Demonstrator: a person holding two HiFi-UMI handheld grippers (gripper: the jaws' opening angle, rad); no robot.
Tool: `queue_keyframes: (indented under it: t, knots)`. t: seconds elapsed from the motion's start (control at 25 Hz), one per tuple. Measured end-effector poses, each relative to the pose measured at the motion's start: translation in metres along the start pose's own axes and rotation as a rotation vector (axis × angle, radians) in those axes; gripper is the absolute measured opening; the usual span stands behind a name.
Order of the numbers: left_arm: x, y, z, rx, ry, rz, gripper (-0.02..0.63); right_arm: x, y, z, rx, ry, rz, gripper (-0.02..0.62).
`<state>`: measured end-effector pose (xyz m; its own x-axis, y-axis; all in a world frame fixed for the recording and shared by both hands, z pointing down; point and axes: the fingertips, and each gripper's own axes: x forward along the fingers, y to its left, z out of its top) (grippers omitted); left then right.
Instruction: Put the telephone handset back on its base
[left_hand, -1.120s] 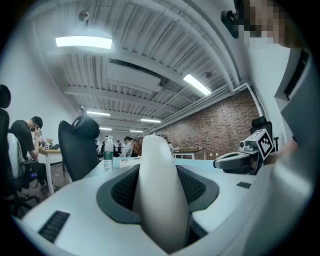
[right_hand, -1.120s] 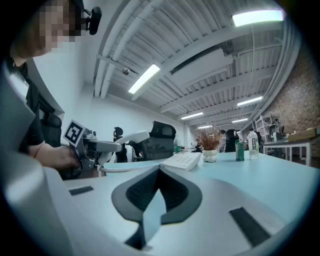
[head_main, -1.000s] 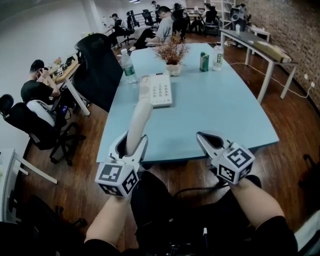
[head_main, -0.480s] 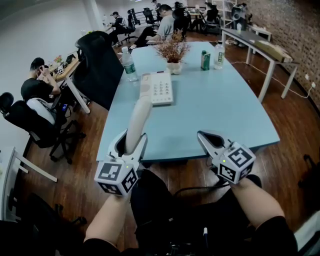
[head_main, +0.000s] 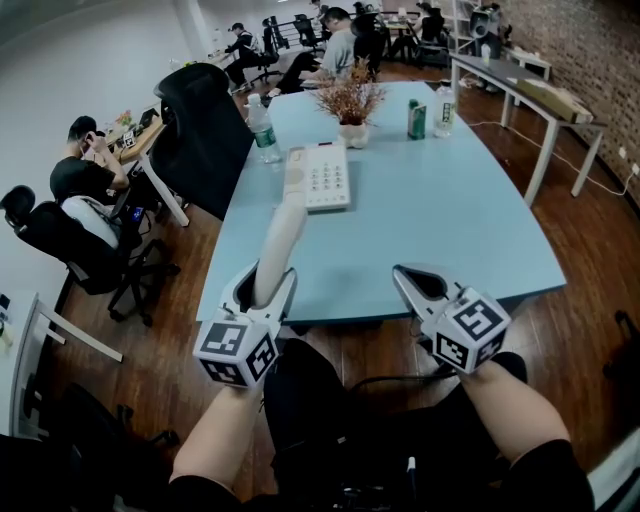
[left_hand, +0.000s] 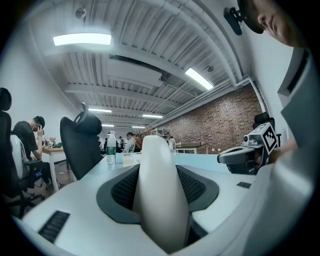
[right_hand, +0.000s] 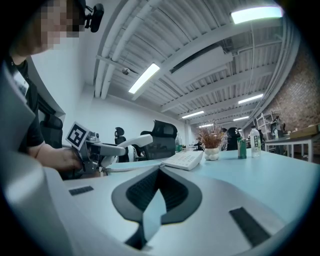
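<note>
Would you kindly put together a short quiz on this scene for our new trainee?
1. Which gripper holds the handset?
2. What stands on the table just beyond the base? A) a plant B) a laptop C) a desk lamp
3. True or false: the handset lies on the base.

Key: 1. the left gripper; 2. A; 3. false: it is held up, pointing toward the base.
</note>
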<state>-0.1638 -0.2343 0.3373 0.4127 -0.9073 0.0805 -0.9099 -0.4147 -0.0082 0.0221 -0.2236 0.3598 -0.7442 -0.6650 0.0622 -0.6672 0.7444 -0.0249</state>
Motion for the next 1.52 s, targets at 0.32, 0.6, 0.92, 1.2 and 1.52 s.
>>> queue_keyframes:
  t: [0.32,0.6,0.92,1.2,1.52]
  knots:
    - [0.035,0.033,0.046,-0.048,-0.048,0.048,0.216,-0.003,-0.014,0.018,0.040,-0.034,-0.023,0.014]
    - [0.142,0.096,0.081,-0.071,0.019,0.130,0.216,0.000,-0.019,0.031,0.046,-0.066,-0.041,0.014]
    - [0.249,0.150,0.035,-0.127,0.231,0.266,0.216,0.012,-0.009,0.020,0.020,-0.035,-0.012,0.015]
    - [0.266,0.164,-0.005,-0.168,0.378,0.358,0.216,0.017,-0.020,0.013,0.061,-0.039,-0.014,0.014]
    - [0.276,0.155,-0.014,-0.176,0.388,0.332,0.224,0.019,-0.024,0.015,0.066,-0.043,-0.021,0.014]
